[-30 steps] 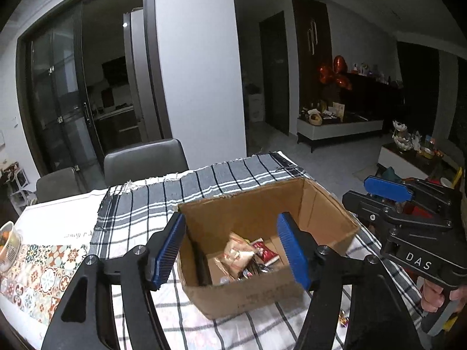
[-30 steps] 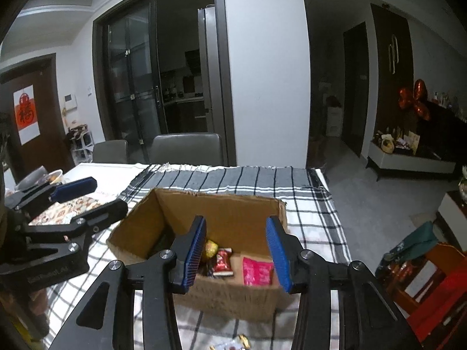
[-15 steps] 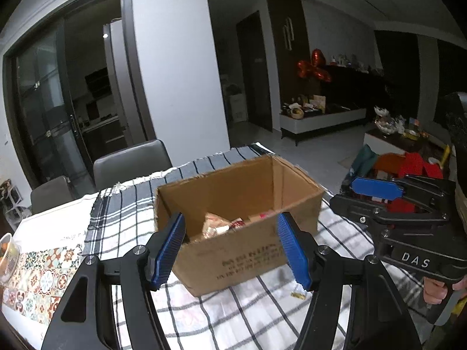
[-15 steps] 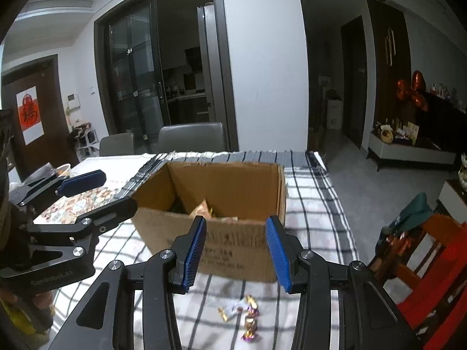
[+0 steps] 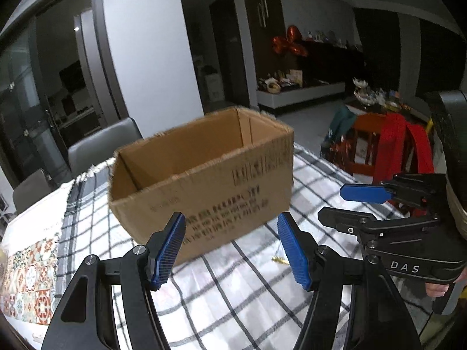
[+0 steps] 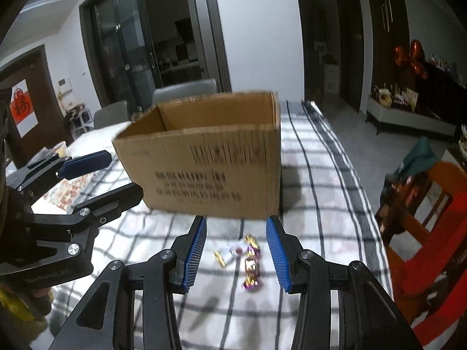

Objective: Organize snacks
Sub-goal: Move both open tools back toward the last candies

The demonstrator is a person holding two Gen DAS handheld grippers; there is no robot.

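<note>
An open cardboard box (image 5: 204, 183) stands on the checked tablecloth (image 5: 233, 297); it also shows in the right wrist view (image 6: 210, 160). Its contents are hidden from this low angle. Several small wrapped candies (image 6: 248, 258) lie on the cloth in front of the box; one shows in the left wrist view (image 5: 278, 259). My right gripper (image 6: 236, 250) is open and empty, low over the candies. My left gripper (image 5: 233, 248) is open and empty, just in front of the box's near wall. Each gripper shows in the other's view, the right one (image 5: 364, 204) and the left one (image 6: 93, 175).
Grey chairs (image 6: 184, 93) stand behind the table. A patterned runner (image 5: 26, 277) lies at the left end. An orange chair with red cloth (image 6: 432, 213) stands off the table's right edge (image 6: 376, 204).
Both grippers have dropped lower and pulled back from above the box. The snacks inside are now out of sight and the candies on the cloth have come between the right fingers.
</note>
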